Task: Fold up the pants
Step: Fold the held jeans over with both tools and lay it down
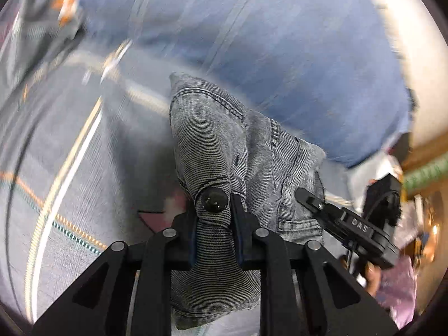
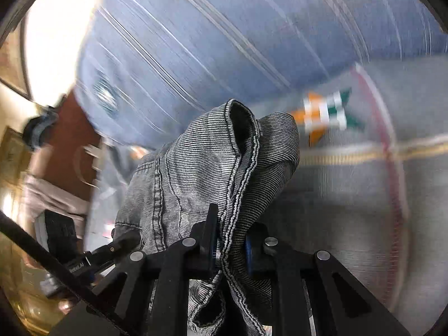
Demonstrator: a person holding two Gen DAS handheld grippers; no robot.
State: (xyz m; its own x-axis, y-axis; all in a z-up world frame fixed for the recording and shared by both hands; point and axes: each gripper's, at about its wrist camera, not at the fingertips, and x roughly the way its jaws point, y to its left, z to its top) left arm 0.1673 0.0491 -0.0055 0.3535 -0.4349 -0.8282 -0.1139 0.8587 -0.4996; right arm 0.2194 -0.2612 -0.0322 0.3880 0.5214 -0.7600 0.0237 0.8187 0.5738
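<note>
The left gripper point(image 1: 214, 212) is clamped on the buttoned waistband end of the grey washed jeans point(image 1: 224, 145), and the right gripper point(image 2: 231, 247) pinches a stitched hem fold of the same jeans point(image 2: 196, 168). The denim hangs bunched between both tools above a blurred blue-grey patterned bedcover point(image 2: 350, 182), with the other gripper visible beside each.

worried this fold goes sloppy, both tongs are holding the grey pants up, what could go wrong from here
1. The left tongs pinch only a bunched bit of the grey pants by the button; it may slip.
2. The right tongs clamp a twisted hem, so the fold could land crooked on the blue cloth.
</note>
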